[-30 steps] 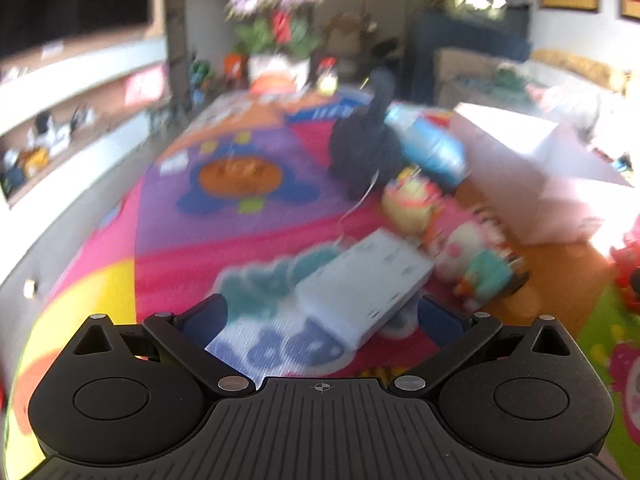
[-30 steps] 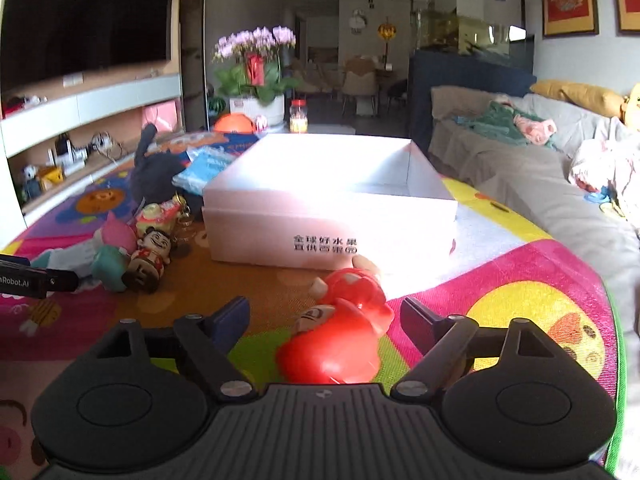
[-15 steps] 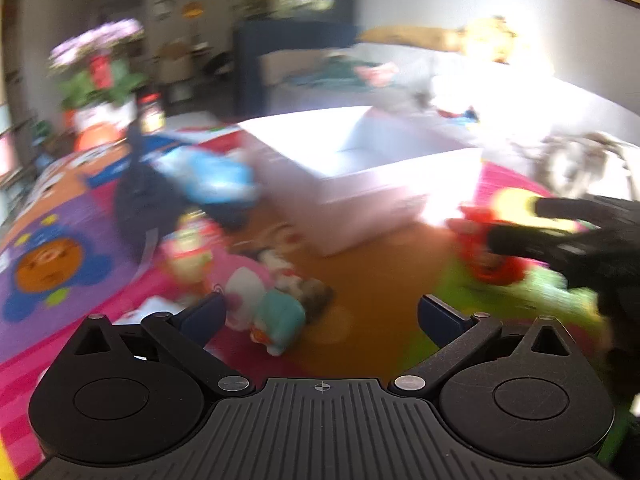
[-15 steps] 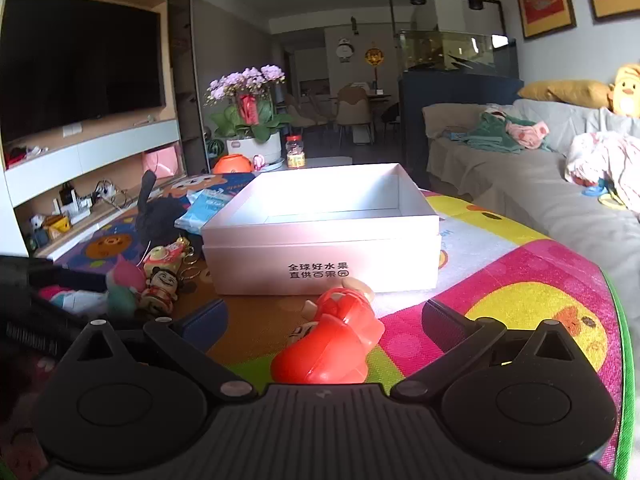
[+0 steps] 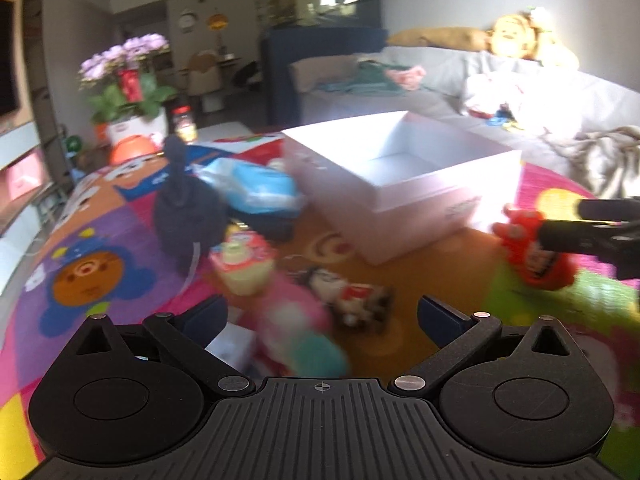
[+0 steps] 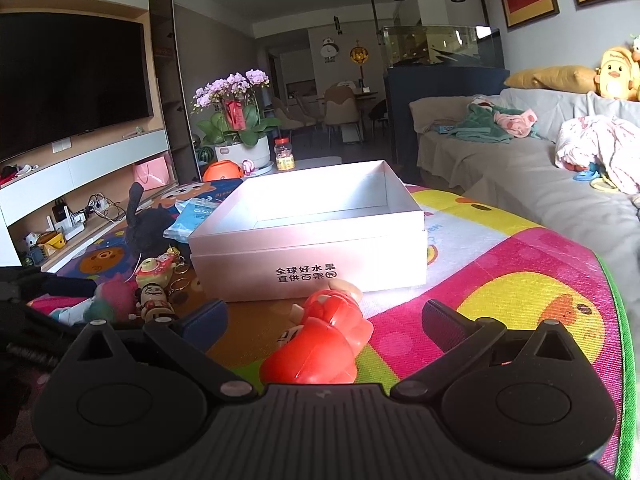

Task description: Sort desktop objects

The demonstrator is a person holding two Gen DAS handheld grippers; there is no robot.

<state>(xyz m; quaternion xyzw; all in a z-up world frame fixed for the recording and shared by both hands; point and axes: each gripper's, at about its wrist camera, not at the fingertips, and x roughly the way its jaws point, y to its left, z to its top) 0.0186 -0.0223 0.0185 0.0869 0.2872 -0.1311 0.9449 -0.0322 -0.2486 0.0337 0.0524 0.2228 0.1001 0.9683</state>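
Left wrist view: the left gripper (image 5: 322, 316) spreads its fingers wide, holding nothing, above blurred, seemingly plastic figurines (image 5: 356, 298) at lower centre. Right wrist view: the right gripper (image 6: 324, 322) gapes around a glossy red toy (image 6: 320, 344), untouched. The white cardboard box (image 6: 308, 256) mid-frame is empty; sorting is unstarted.

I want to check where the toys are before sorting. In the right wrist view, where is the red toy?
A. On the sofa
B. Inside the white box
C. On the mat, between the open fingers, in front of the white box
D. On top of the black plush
C: the red toy lies on the colourful mat between the wide-open fingers of the right gripper, and the white box behind it looks empty.
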